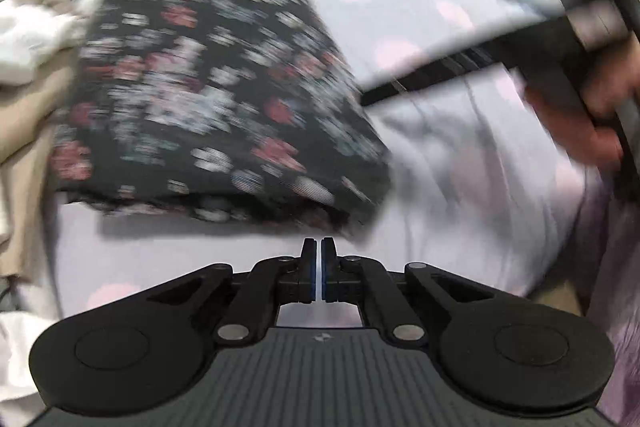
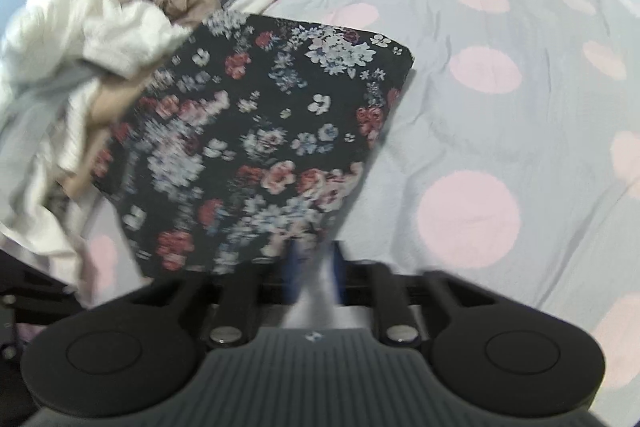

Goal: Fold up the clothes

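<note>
Far left: a loose pile of white and beige clothes (image 2: 80, 59) sits on the bed, touching the left edge of the folded floral garment (image 2: 256, 143). Risk: any sideways shove of the garment drags it into the pile, or pulls pile fabric over it.

Centre: the floral garment lies as a compact rectangle on the polka-dot bedsheet (image 2: 500, 107). Its near edge looks thick with layers; nudge it there and they could slide apart.

Your left gripper (image 1: 319, 259) sits just short of that near edge, fingers nearly touching, nothing between them. Your right gripper (image 2: 316, 267) is at the garment's near right corner; its fingers are blurred, so you cannot tell whether they pinch cloth. If they do, lifting would peel the top layer open.

Both views are motion-smeared: fast moves here risk snagging the sheet.
</note>
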A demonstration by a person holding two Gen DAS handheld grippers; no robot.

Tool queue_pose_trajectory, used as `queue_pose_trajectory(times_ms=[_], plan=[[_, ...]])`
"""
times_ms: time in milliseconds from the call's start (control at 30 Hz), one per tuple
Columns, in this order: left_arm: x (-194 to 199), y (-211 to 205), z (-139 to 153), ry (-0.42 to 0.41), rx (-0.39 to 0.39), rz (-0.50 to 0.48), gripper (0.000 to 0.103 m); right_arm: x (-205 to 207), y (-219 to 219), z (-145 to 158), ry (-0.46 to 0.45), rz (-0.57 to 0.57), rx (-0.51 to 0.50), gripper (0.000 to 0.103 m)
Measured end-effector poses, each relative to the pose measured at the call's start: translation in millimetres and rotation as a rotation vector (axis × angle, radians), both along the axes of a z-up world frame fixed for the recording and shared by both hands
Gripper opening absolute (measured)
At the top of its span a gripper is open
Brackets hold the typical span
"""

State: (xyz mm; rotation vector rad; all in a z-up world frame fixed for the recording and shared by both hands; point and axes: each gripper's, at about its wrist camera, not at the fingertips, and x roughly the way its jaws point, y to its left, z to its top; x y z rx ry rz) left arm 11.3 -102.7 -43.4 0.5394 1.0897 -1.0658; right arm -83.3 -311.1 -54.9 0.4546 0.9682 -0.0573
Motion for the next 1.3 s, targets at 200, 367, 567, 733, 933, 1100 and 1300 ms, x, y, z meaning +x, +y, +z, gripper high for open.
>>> queue_pose_trajectory(times_ms=[200, 367, 567, 733, 933, 1100, 1300], plan=[[42.3, 16.7, 21.8, -0.048, -0.101, 0.172, 0.015, -0.4, 0.8, -7.8, 0.024, -0.041, 0.113, 0.045], [83.6, 18.4, 29.1, -0.107, -0.15, 0.311, 0.015, -0.5, 0.6, -14.4, 0.042, -0.078, 0.21, 0.045], [127.6, 17.2, 3.8, -0.114, -0.03, 0.463, 0.015, 8.9, -7.2, -24.2, 0.042, -0.135, 0.249, 0.045], [136.2, 9.9, -17.8, -0.136, 0.038, 0.473, 0.018, 18.3, -13.5, -43.0, 0.065, -0.175, 0.333, 0.047], [134.2, 1.8, -13.1, -0.171, 0.054, 0.467, 0.018, 27.1, -12.7, -44.1, 0.052, -0.184, 0.335, 0.039], [129.0, 2.8, 1.8, -0.189, 0.031, 0.484, 0.019, 22.5, -11.3, -25.2, 0.024, -0.198, 0.33, 0.017], [121.0, 8.4, 19.5, -0.123, -0.042, 0.486, 0.019, -7.4, -29.0, 12.0, -0.014, -0.251, 0.369, 0.015]])
